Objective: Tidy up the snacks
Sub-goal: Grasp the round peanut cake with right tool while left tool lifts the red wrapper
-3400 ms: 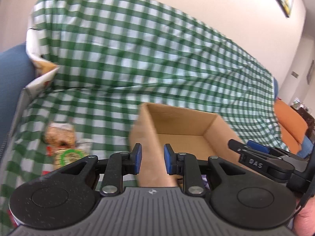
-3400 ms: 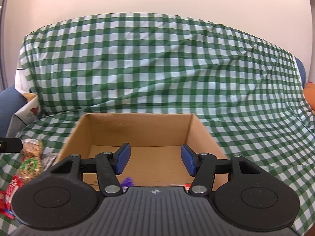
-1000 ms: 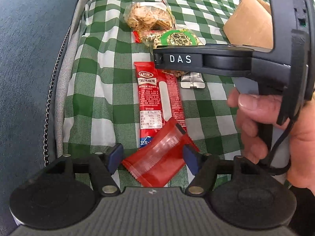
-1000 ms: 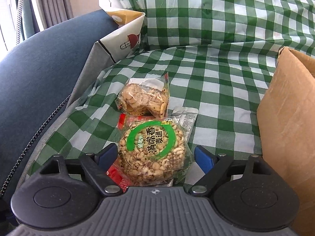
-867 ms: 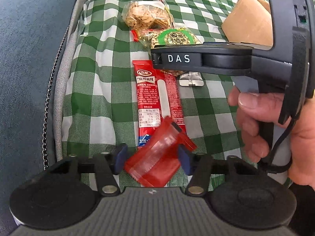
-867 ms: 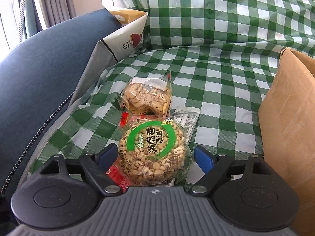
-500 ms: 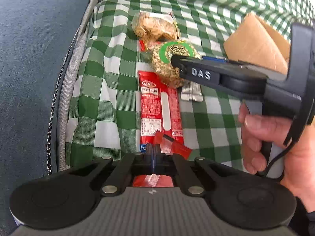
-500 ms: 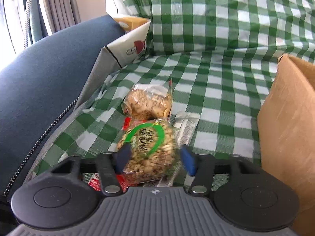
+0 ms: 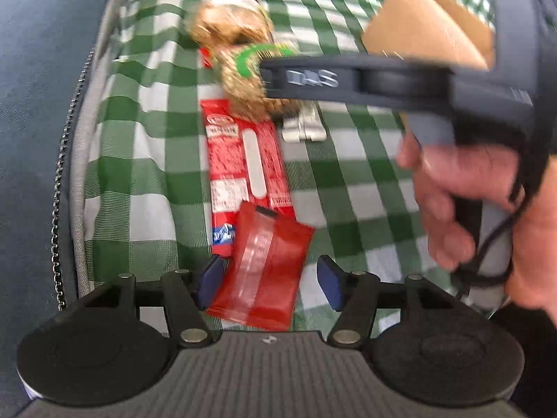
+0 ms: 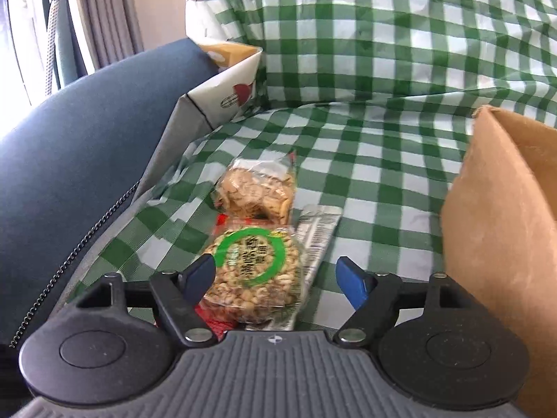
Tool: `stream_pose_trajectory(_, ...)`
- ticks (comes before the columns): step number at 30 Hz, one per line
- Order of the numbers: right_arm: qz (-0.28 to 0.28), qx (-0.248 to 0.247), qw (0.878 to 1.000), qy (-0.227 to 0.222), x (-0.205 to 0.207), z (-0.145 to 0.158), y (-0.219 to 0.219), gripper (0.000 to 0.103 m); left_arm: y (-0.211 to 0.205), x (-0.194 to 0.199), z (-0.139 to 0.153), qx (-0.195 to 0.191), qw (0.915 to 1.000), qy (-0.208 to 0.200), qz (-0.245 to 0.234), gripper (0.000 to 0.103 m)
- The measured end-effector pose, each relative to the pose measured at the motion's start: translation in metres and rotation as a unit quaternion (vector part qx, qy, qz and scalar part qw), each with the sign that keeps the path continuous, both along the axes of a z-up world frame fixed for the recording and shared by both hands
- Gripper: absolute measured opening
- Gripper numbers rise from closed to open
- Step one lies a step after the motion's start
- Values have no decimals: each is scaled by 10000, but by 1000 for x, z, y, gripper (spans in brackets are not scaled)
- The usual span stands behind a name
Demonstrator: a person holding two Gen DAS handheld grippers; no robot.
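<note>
Both views are bright, lit by even daylight. In the right wrist view the window (image 10: 21, 35) at upper left is overexposed. Shadows are soft. The left wrist view shows motion blur across the right gripper (image 9: 313, 80), the hand (image 9: 463, 202) and the far snack packets (image 9: 240, 48). Fisheye distortion bends all edges
</note>
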State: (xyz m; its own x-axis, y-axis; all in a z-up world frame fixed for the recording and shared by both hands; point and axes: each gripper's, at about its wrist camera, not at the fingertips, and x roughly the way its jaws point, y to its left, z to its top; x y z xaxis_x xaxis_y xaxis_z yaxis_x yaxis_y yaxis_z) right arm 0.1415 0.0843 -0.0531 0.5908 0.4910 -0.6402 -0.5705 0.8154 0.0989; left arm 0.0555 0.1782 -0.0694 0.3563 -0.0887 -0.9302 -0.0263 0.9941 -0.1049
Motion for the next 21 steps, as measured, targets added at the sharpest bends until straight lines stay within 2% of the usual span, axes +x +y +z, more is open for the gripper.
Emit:
stream_pose_trajectory(4,195,-197,9996,27,0,-10,18,90,-8,1,-6,270,9994,75,-181,63)
stream_pose_trajectory(7,292,-402,9988,-15,-1,-17,33,93,-6,2,-7,362,9991,65,-195,53)
stream_pose_trajectory(11,311,-701,9970,-41,0,-27,49,92,-1,4,-7,265,9996,30,-115,46)
stream_pose_trajectory(12,271,-748,9968,-102,0,-28,49,85,3,3,-5,233,9997,18,-98,45)
stream_pose_trajectory(13,239,-757,9968,-133,0,-28,49,85,5,3,-4,201,9998,-2,-71,45)
stream_pose_trajectory(21,-133,-523,9984,-157,-2,-7,19,83,32,-4,10,-166,9981,-309,502,44)
